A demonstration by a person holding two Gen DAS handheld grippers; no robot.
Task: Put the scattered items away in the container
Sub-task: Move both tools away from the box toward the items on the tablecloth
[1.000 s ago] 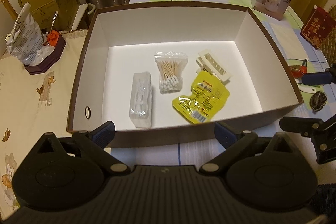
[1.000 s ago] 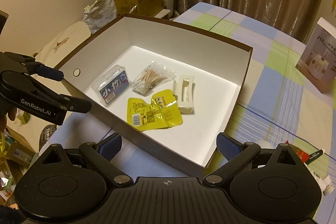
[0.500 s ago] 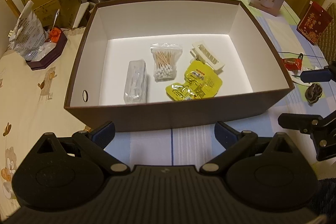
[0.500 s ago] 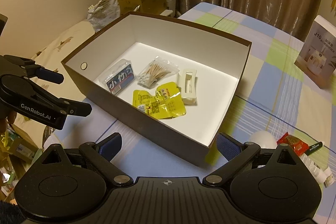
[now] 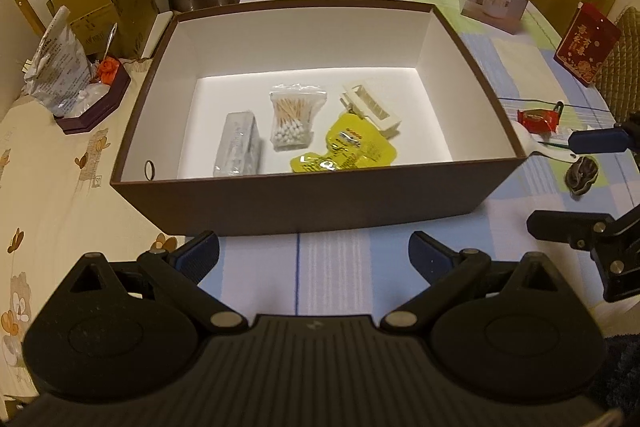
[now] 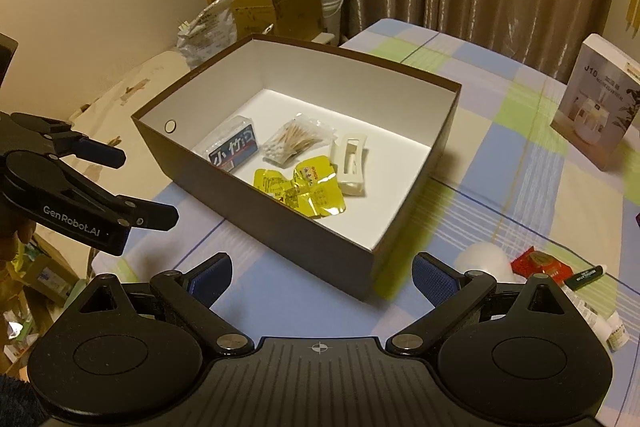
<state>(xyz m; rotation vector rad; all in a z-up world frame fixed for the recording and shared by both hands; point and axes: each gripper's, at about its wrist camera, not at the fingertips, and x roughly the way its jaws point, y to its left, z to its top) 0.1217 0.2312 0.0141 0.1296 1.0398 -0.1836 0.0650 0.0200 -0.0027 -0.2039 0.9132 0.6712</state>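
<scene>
Both the left gripper (image 5: 314, 253) and the right gripper (image 6: 322, 273) are spread wide and empty short of the brown box (image 5: 320, 203), which holds cotton swabs (image 5: 291, 123), a yellow pouch (image 5: 346, 149) and, seemingly, a hair clip (image 5: 370, 103).

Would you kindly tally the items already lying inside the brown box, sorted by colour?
Inside the brown box:
Yellow: 1, the yellow sachets, apparently joined
White or cream: 1, the hair clip
Clear wrapping: 2, the cotton swab bag and the blue-labelled pack
Total: 4
</scene>
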